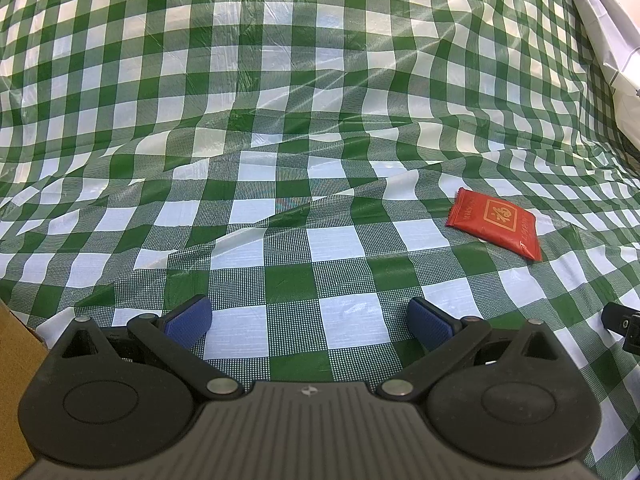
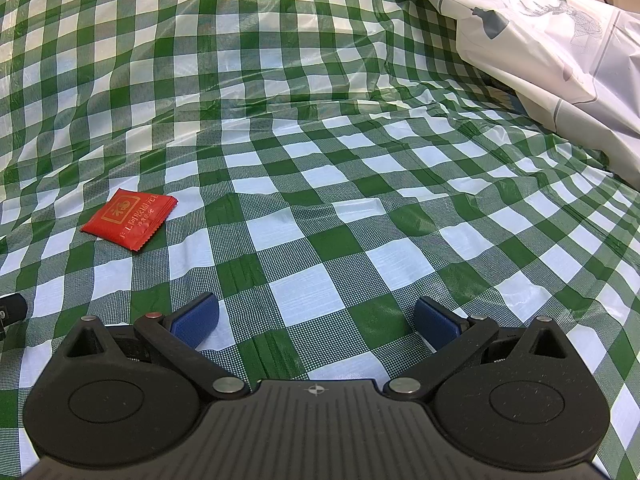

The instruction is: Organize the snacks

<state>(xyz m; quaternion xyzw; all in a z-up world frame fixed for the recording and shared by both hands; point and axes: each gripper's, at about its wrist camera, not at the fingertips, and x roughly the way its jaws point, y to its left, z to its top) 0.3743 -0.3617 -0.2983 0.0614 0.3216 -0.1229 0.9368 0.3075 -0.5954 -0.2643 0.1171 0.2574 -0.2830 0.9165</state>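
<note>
Left gripper (image 1: 310,320) and right gripper (image 2: 316,320): both wide, empty. 1 red snack packet (image 1: 496,222) lies flat on the checked surface (image 1: 280,184) between them. Risk: packet slides, or loose cloth gets pinched.

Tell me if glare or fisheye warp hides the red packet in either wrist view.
Left wrist: red snack packet sharp, print readable; glare streaks only on the far tablecloth. Right wrist: packet equally clear; checks bend toward the edges.
</note>
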